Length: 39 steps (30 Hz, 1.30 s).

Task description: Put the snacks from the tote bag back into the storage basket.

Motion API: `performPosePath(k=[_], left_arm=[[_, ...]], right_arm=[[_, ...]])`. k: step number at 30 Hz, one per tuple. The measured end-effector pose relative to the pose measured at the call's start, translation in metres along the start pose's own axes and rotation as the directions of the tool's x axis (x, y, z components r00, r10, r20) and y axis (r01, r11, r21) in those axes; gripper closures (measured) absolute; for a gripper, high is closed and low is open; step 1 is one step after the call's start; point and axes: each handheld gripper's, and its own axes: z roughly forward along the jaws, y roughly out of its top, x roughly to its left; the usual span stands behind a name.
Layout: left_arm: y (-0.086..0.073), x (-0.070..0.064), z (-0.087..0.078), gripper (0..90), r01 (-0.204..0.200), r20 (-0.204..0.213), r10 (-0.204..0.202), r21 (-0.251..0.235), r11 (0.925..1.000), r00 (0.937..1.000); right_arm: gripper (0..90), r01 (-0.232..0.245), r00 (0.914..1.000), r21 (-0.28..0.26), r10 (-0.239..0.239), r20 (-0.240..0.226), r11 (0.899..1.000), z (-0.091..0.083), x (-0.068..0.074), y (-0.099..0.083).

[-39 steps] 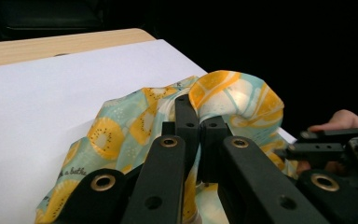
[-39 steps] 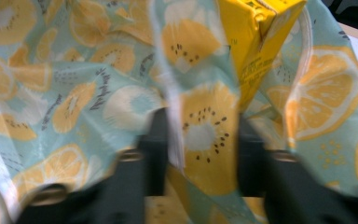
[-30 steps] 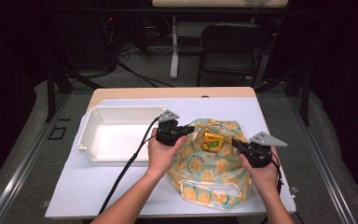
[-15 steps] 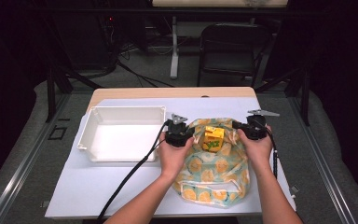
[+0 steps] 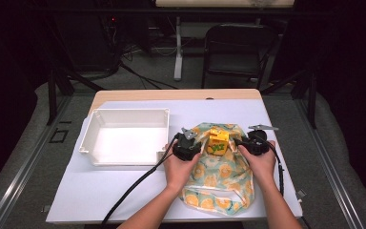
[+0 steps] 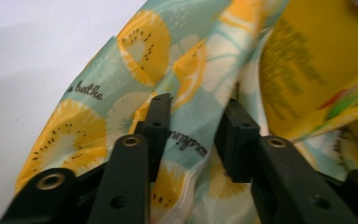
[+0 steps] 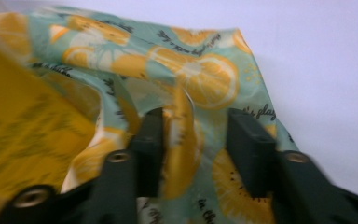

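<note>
A teal cloth bag (image 5: 219,183) printed with orange slices lies on the white table, its mouth at the far end. A yellow carton (image 5: 218,143) sits in that mouth. My left gripper (image 5: 196,145) is at the mouth's left edge and my right gripper (image 5: 238,142) at its right edge, one on each side of the carton. In the left gripper view the jaws of the left gripper (image 6: 196,105) stand apart with bag cloth (image 6: 135,51) between them, the carton (image 6: 317,56) to the right. The right gripper (image 7: 196,116) straddles a cloth fold (image 7: 200,70), jaws apart, beside the carton (image 7: 18,116).
An empty white tray (image 5: 124,110) stands left of the bag, close to my left hand. The left gripper's black cable (image 5: 133,186) trails toward the table's near edge. A chair (image 5: 238,47) stands beyond the far edge.
Both grippers have moved away from me along the bag to its mouth and closed in on the yellow carton. The right one came from the bag's right side.
</note>
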Motion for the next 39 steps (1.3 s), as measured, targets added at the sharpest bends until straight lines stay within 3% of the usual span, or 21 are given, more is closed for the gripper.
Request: performPosePath(k=[2,3,7,11,16,19,20,25,27,29,34,37,39], left_arm=[[0.002,0.000,-0.007,62.6,0.016,0.022,-0.016,-0.021,0.9996,0.9996],[0.003,0.000,-0.016,59.7,0.026,0.043,-0.024,-0.040,0.9989,0.9988],[0.005,-0.002,-0.034,56.6,0.051,0.076,-0.044,-0.093,0.9944,0.9962],[0.009,0.000,-0.047,52.9,0.060,0.101,-0.048,-0.120,0.9909,0.9937],[0.012,0.011,-0.059,52.2,0.067,0.103,-0.052,-0.145,0.9873,0.9933],[0.010,0.017,-0.064,53.3,0.069,0.110,-0.052,-0.159,0.9849,0.9925],[0.009,0.018,-0.067,54.6,0.064,0.116,-0.045,-0.167,0.9838,0.9923],[0.003,0.021,-0.075,57.9,0.058,0.133,-0.035,-0.172,0.9834,0.9904],[0.002,0.024,-0.080,56.6,0.081,0.145,-0.055,-0.179,0.9806,0.9880],[0.002,0.029,-0.087,55.7,0.084,0.148,-0.057,-0.184,0.9794,0.9874],[-0.001,0.035,-0.100,45.8,0.063,0.139,-0.035,-0.199,0.9780,0.9897],[-0.003,0.039,-0.105,37.1,0.089,0.177,-0.054,-0.197,0.9764,0.9827],[-0.004,0.042,-0.110,30.4,0.078,0.171,-0.043,-0.202,0.9762,0.9843]], right_arm=[[45.4,0.022,0.9997,-0.034,-0.022,0.006,0.999,-0.012,0.004,0.000],[39.1,0.037,0.9993,-0.085,-0.036,0.012,0.996,-0.027,0.009,0.001],[34.7,0.056,0.9983,-0.139,-0.053,0.021,0.989,-0.042,0.015,0.003],[28.5,0.067,0.9976,-0.209,-0.069,0.000,0.976,-0.066,0.026,0.005],[28.5,0.065,0.9979,-0.266,-0.063,0.014,0.962,-0.090,0.034,0.010],[34.3,0.064,0.9980,-0.283,-0.062,0.017,0.957,-0.097,0.038,0.010],[37.5,0.073,0.9971,-0.291,-0.076,0.000,0.954,-0.100,0.048,0.006],[40.5,0.072,0.9960,-0.290,-0.085,-0.030,0.954,-0.099,0.067,0.000],[36.8,0.077,0.9953,-0.268,-0.090,-0.035,0.960,-0.089,0.084,-0.004],[34.7,0.080,0.9954,-0.261,-0.091,-0.031,0.962,-0.086,0.087,-0.005],[20.7,0.057,0.9983,-0.232,-0.052,0.027,0.971,-0.064,0.103,-0.007],[14.1,0.056,0.9968,-0.223,-0.042,0.067,0.973,-0.057,0.109,-0.006],[13.1,0.041,0.9953,-0.237,-0.019,0.095,0.971,-0.051,0.112,-0.004]])
